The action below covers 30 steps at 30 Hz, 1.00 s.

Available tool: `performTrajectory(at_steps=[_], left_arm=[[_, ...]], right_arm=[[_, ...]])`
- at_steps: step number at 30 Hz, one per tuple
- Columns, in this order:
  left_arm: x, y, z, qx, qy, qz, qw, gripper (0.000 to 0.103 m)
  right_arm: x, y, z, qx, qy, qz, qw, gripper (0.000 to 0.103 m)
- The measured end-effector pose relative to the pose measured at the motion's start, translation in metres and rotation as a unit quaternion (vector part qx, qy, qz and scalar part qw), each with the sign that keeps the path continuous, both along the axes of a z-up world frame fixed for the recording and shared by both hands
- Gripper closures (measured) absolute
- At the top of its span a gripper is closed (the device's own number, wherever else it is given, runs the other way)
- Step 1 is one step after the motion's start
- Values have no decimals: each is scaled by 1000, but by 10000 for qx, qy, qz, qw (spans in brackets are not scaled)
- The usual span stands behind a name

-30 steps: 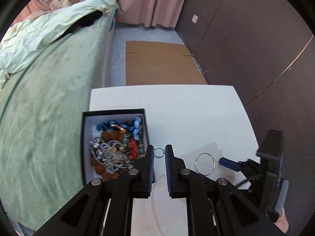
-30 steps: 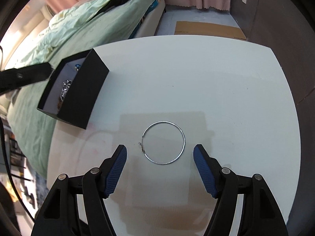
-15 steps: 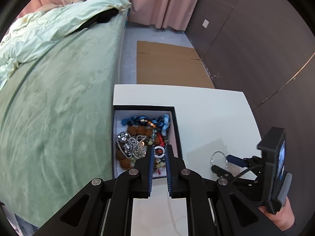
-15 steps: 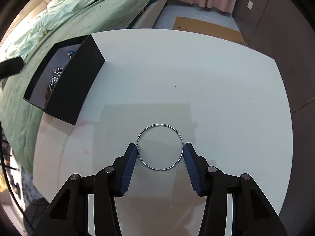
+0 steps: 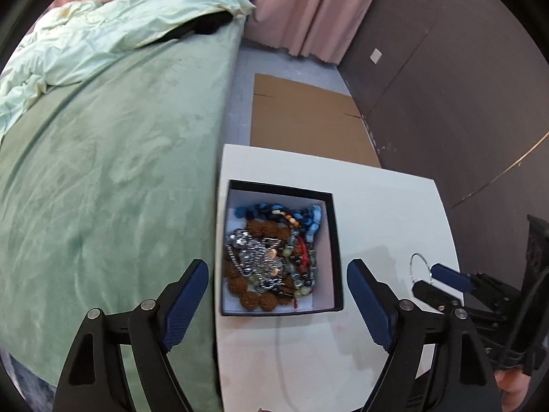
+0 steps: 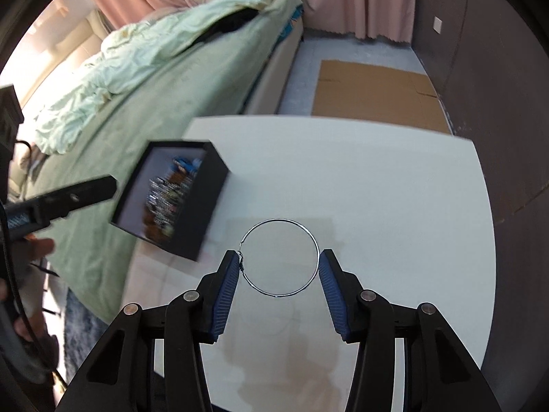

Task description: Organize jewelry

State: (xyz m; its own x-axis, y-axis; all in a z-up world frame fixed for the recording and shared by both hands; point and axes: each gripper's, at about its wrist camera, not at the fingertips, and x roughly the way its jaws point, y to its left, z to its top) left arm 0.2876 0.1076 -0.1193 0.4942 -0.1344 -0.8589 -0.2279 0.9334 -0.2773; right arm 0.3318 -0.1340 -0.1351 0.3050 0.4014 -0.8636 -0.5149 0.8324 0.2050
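A black jewelry box [image 5: 338, 240] with a white lining sits at the left edge of the white table [image 5: 384, 206]. It holds several bead bracelets and silver chains [image 5: 264, 254]. My left gripper [image 5: 277, 283] is open and empty above the box's near side. My right gripper [image 6: 278, 266] is shut on a large thin silver hoop [image 6: 279, 221], held between both pads and lifted above the table. The hoop also shows in the left wrist view [image 5: 419, 266]. The box shows blurred in the right wrist view [image 6: 202, 213].
A bed with a green cover [image 5: 103, 158] runs along the table's left side. A flat cardboard sheet [image 5: 302, 120] lies on the floor beyond the table. A dark wall [image 5: 446, 86] stands to the right.
My left gripper carried a small silver ring over the box and opened, so the ring has left its pads. My right gripper closed on the hoop and lifted it off the table.
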Motion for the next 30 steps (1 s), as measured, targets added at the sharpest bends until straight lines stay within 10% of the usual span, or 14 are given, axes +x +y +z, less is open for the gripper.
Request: performTrajectory(at_steps=[25, 30], left_arm=[[-62, 75, 21, -256, -585, 337, 9974, 8], [-73, 77, 27, -315, -743, 317, 9962, 3]], right_arm=[[-3, 123, 16, 998, 428, 399, 9933, 53], [-6, 123, 15, 1088, 534, 364, 9920, 32]])
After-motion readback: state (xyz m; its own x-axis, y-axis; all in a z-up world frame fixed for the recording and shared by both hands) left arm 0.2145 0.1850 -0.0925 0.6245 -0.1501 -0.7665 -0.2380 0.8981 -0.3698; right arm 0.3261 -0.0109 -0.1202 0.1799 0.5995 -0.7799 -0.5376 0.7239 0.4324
